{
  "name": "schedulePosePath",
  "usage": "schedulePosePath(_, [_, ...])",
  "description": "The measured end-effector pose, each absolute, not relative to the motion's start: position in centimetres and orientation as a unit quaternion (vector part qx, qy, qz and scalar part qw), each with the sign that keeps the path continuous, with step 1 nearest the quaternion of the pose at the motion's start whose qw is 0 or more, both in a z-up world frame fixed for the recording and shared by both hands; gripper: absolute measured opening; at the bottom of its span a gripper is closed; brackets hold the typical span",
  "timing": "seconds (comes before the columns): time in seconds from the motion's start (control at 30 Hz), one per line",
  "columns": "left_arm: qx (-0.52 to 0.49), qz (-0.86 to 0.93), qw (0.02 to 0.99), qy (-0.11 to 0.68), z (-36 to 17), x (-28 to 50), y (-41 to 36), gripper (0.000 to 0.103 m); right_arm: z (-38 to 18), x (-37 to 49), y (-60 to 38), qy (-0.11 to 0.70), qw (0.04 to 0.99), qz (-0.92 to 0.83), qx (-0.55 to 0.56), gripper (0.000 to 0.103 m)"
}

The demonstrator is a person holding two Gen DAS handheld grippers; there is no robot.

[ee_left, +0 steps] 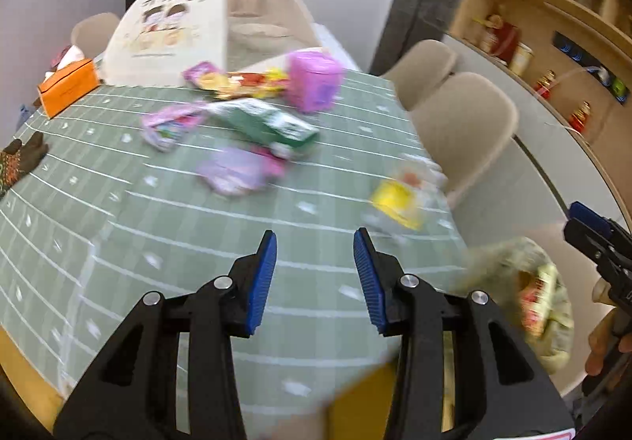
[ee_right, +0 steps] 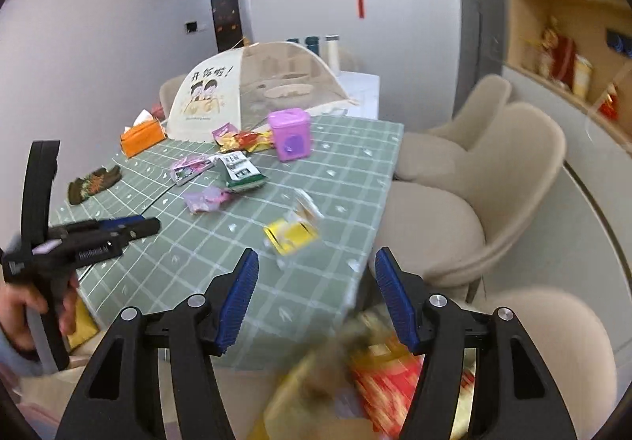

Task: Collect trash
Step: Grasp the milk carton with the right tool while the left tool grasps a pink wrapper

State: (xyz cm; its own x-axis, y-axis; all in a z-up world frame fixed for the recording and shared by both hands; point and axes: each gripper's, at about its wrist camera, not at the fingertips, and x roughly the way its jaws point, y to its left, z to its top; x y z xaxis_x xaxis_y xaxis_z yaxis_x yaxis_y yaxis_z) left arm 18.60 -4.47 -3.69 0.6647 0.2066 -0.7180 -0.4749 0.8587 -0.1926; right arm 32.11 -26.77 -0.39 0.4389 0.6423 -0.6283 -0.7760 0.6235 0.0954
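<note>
Left gripper (ee_left: pixel 315 242) and right gripper (ee_right: pixel 316 262) both spread apart, nothing between the pads, above the near edge of the green checked tablecloth (ee_right: pixel 221 242). Wrappers scattered mid-table: yellow wrapper (ee_right: pixel 290 234) nearest, green packet (ee_right: pixel 239 171) and pink wrappers (ee_right: pixel 189 167) behind, then purple bin (ee_right: pixel 292 136), mesh food cover (ee_right: pixel 252 84), orange tissue box (ee_right: pixel 142 138). Bag with red packaging (ee_right: pixel 379 373) below the table edge (too blurred to read), beige chairs (ee_right: pixel 493 179) alongside.
</note>
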Motion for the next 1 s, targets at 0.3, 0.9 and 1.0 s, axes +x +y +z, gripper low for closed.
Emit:
schedulePosePath(0.3, [-0.202, 0.169, 0.886, 0.382, -5.5, 21.0, 14.8, 0.039, -2.6, 34.9, -11.2, 0.384, 0.810, 0.433, -0.094, 0.058])
schedulePosePath(0.9, [-0.163, 0.057, 0.874, 0.454, -9.8, 30.8, 24.2, 0.039, -7.8, 40.5, 5.9, 0.422, 0.751, 0.463, -0.209, 0.058])
schedulePosePath(1.0, [-0.169, 0.054, 0.866, 0.468, -10.8, 30.7, 24.3, 0.039, -9.1, 41.8, 7.4, 0.435, 0.741, 0.458, -0.229, 0.058])
